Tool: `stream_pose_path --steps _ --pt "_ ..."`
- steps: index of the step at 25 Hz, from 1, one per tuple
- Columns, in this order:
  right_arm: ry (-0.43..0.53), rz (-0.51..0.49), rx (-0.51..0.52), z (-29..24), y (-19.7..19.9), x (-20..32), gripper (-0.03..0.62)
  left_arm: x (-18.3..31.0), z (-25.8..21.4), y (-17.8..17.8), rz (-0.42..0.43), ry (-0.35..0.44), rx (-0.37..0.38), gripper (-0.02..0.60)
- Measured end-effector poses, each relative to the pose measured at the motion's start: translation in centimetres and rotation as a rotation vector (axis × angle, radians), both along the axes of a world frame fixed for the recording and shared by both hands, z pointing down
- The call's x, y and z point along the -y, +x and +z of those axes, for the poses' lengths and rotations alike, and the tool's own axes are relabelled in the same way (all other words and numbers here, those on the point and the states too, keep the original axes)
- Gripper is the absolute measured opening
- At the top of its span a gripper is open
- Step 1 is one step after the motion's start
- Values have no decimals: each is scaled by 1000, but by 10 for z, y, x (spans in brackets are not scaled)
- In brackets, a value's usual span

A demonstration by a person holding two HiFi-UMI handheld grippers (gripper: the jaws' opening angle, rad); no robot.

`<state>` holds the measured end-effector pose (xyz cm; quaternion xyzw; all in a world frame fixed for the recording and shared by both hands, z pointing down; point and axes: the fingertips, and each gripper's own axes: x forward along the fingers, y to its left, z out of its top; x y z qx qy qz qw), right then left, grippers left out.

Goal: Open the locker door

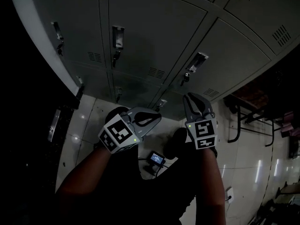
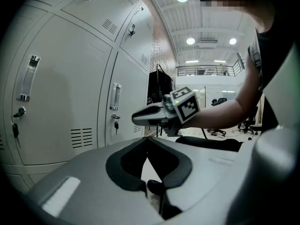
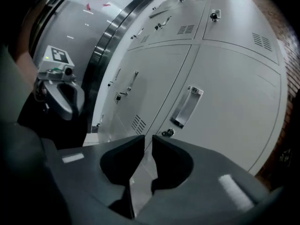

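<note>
A wall of grey locker doors (image 1: 154,27) fills the top of the head view, each with a vertical handle, such as the handle (image 1: 197,62) just beyond my right gripper (image 1: 187,97). In the right gripper view that handle (image 3: 186,108) and its lock (image 3: 167,133) lie ahead of the right gripper (image 3: 148,138), whose jaws stand a narrow gap apart with nothing between them, short of the door. My left gripper (image 1: 158,117) hangs lower to the left, jaws together and empty. In the left gripper view it (image 2: 146,137) points at a door with a handle (image 2: 116,96).
All visible locker doors look closed. A small black device with a lit screen (image 1: 155,159) lies on the tiled floor (image 1: 243,168) by the person's shoes (image 1: 177,142). Dark chair or desk frames (image 1: 243,118) stand at the right.
</note>
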<state>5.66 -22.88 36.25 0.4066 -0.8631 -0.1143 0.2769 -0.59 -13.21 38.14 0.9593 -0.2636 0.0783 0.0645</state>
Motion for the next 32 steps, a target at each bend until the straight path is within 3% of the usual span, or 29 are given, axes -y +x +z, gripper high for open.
stream_pose_path --steps 3,9,11,14,23,32 --pt "78 34 -125 -8 -5 30 72 0 -4 -2 -2 5 -14 12" --pt "278 15 -630 13 -9 59 124 0 -8 -5 -3 12 -29 12" --pt "339 34 -740 14 -10 64 118 1 -7 -5 -4 13 -32 12" --pt "399 51 -875 17 -10 69 50 1 -7 -7 -6 11 -30 12" --pt "427 47 -869 19 -4 33 31 1 -5 -11 -9 7 -29 12" --pt "452 62 -832 17 41 -51 32 0 -1 -6 6 -1 -5 12"
